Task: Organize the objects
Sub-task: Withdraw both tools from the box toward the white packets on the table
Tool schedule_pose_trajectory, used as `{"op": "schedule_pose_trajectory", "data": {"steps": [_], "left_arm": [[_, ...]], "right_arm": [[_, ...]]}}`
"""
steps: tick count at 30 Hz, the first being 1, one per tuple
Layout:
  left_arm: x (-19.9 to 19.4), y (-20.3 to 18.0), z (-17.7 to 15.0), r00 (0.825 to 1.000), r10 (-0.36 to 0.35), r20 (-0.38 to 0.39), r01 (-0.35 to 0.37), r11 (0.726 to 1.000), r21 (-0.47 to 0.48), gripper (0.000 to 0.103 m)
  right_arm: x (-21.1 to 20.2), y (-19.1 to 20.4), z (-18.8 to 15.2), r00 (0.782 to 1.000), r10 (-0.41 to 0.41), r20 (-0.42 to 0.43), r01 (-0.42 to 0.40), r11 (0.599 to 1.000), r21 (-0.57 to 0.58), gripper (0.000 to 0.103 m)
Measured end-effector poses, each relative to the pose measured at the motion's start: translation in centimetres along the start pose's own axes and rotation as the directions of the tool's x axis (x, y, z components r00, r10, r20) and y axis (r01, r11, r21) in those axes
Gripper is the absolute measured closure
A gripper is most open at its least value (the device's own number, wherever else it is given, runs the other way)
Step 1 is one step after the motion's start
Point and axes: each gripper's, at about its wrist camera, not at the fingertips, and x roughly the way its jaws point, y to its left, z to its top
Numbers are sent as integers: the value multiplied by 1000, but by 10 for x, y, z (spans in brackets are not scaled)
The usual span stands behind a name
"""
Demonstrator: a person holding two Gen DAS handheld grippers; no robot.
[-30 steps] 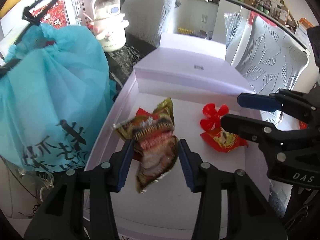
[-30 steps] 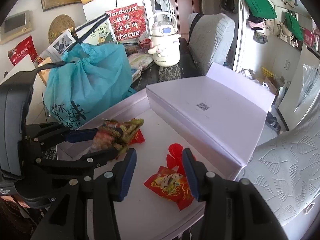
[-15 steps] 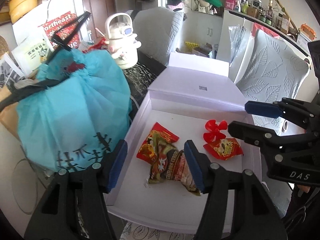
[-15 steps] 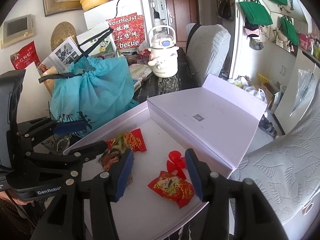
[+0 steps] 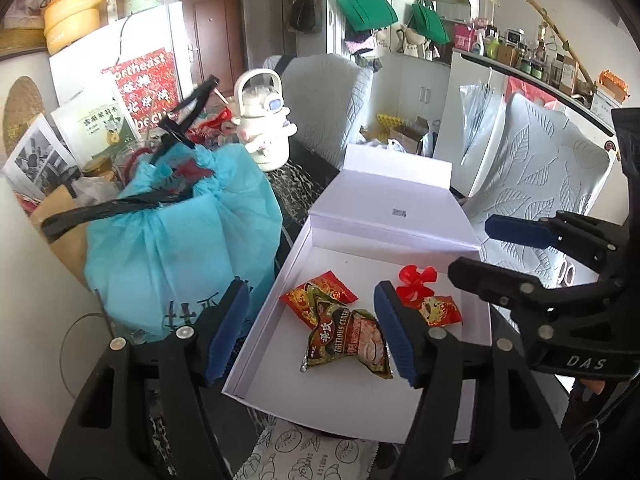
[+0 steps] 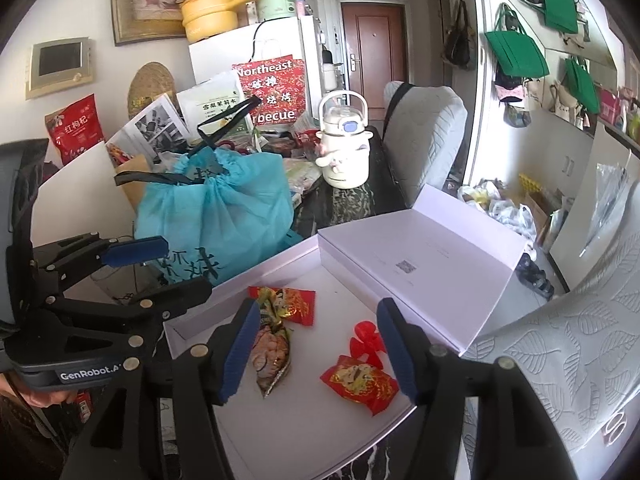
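Inside the white box (image 5: 256,344), both tongs have lifted away empty with jaws opening: the left gripper (image 5: 310,334) has dropped the cereal packet (image 5: 348,340) at its 12 o'clock, the right gripper (image 6: 316,350) leaving the red packet (image 6: 362,380) at its 5 o'clock, both seemingly delivered.

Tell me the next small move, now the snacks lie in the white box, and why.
Probably lift both tools clear of the white box and look for the next loose item. The left tool and right tool are opening with nothing gripped; the brown snack packet, two red packets and red plastic piece already lie inside.
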Motion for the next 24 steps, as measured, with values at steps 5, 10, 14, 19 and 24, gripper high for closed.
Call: {"op": "schedule_pose_trajectory", "data": {"steps": [5,10,14,19,24], "left_arm": [[-11,6,-8,999,40,4,-40,999,-27,36],[-26,16,-16,997,73,9,-72,995,-70,36],[-39,24,-21,994,105,3,-104,991,-86,36],[-56,34,-30,989,148,4,-146,983,-114,36],[-70,44,-41,981,194,-3,-192,971,-139,36]], "right_arm": [[0,6,0,1000,-3,-13,3,1000,-7,41],[-3,18,1,999,40,-8,-40,998,-38,41],[-5,33,3,997,73,-11,-74,995,-69,39],[-7,51,1,994,111,-14,-111,989,-102,39],[-11,70,-1,987,161,-14,-161,976,-147,39]]}}
